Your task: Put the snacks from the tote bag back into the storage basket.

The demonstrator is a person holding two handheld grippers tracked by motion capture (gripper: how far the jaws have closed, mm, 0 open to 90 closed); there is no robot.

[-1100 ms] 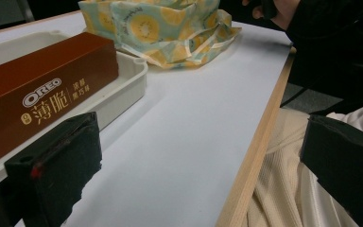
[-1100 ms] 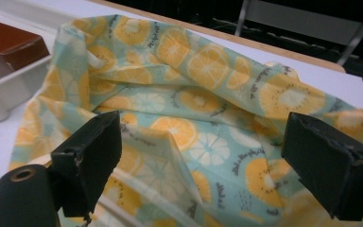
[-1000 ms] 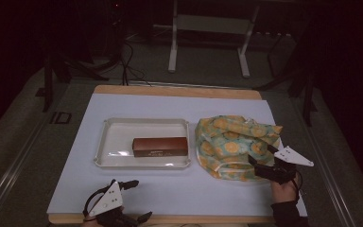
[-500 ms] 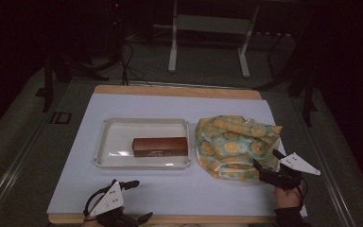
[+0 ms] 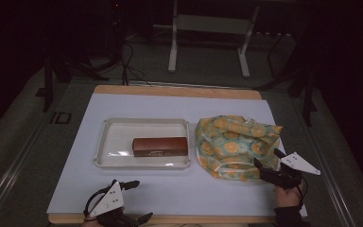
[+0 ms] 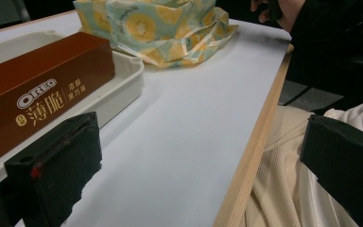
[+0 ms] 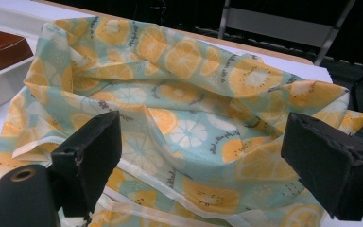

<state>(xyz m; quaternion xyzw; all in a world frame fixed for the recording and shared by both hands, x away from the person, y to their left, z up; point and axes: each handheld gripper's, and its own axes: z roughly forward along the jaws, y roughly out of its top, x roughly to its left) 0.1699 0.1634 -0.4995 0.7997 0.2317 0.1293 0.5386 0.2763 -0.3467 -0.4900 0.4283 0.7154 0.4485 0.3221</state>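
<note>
The crumpled orange-slice-print cloth bag (image 5: 234,145) hides its contents; we see both grippers' fingers apart, brown Oreo box (image 5: 160,146) in the white tray (image 5: 118,137).

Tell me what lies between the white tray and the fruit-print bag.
Nothing: a narrow strip of bare white table surface separates the tray from the bag. The high view shows the gap; the left gripper view shows it too.

Bench (image 5: 170,189) viewed from above, near edge. Gripper views set low and close; patterned bag (image 5: 231,146) shared by all three, seen right of tray (image 5: 108,142).
</note>
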